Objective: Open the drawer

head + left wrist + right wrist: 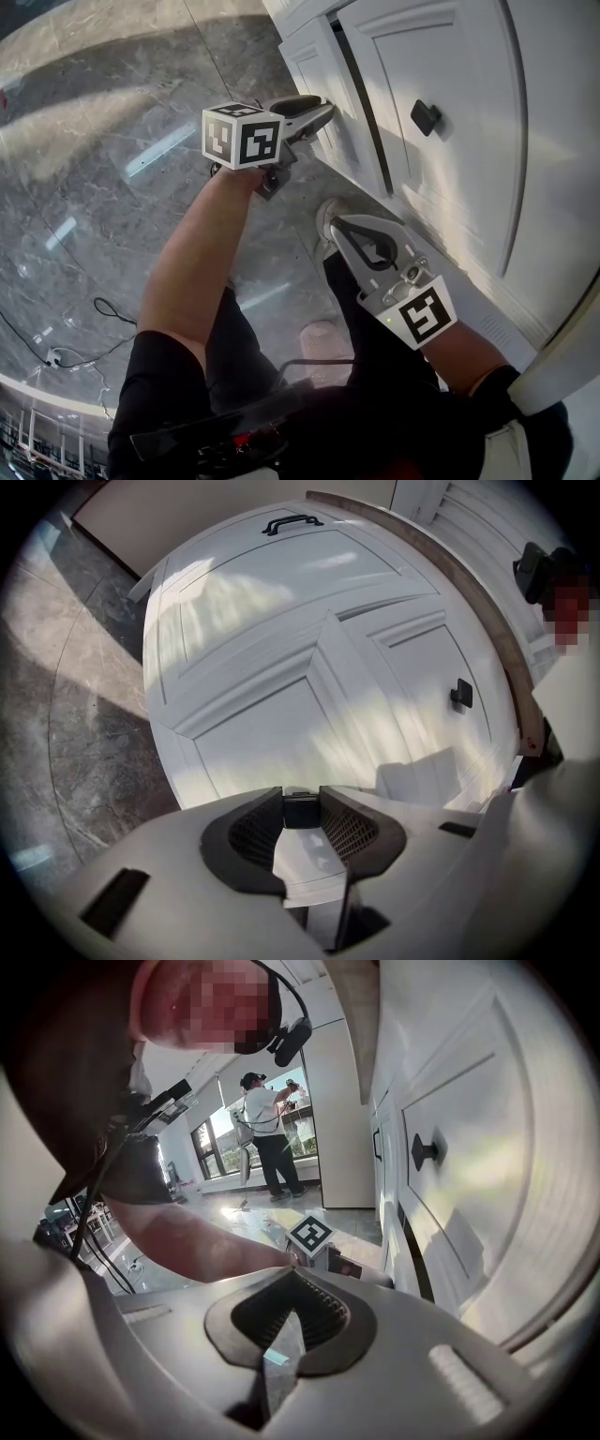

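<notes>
While left gripper (323,111) meets drawer front (306,62), left of knobbed door (469,159), head view: dark gap beside it, barely out if at all | left gripper view: jaws clamped on black knob (300,810) | right gripper view: right gripper (286,1274) jaws together, empty | pull mostly left

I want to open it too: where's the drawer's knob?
Left gripper view, bottom middle: the black knob is pinched in the left gripper, against the white drawer.
</notes>
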Action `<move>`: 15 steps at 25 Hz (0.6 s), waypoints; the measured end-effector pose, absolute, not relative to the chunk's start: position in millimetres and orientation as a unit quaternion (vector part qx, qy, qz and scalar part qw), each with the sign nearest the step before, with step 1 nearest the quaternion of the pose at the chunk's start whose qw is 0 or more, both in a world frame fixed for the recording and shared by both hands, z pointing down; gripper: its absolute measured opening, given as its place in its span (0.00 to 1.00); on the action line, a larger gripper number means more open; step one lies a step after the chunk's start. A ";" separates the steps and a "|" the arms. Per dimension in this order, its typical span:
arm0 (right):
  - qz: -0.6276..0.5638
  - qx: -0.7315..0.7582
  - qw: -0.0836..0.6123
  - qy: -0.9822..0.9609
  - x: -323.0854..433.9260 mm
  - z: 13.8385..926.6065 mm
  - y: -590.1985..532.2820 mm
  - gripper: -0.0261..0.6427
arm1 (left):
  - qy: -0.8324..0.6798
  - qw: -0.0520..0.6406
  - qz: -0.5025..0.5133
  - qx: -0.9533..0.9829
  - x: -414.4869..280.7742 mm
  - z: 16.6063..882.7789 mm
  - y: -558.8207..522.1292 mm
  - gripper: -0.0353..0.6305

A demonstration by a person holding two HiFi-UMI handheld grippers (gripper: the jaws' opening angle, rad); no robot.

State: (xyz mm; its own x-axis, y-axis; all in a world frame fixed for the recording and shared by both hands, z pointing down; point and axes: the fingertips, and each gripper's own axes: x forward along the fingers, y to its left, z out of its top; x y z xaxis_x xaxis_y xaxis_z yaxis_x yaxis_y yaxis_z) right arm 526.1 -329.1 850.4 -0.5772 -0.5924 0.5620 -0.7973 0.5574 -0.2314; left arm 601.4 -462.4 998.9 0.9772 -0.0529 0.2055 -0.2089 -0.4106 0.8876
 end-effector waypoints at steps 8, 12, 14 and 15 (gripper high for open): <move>0.237 0.411 0.208 -0.856 518.2 843.3 -336.7 0.04 | -0.082 0.541 0.077 0.833 589.5 998.0 -460.4 0.24; 0.241 0.408 0.209 -0.855 513.9 845.4 -335.7 0.04 | -0.076 0.541 0.081 0.834 580.7 995.9 -458.7 0.24; 0.241 0.406 0.207 -0.857 510.4 846.6 -336.1 0.04 | -0.074 0.541 0.082 0.834 576.1 996.2 -458.0 0.24; 0.241 0.405 0.206 -0.858 508.3 846.6 -336.1 0.04 | -0.074 0.540 0.082 0.834 573.8 996.3 -457.7 0.24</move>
State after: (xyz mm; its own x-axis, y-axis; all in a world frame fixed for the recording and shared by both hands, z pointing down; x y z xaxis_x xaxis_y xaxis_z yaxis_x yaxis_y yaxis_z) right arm 508.3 -336.1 846.6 -0.5876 -0.5951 0.5483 -0.7935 0.5563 -0.2467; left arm 573.8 -457.7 996.3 0.9756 -0.0351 0.2168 -0.2122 -0.4050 0.8894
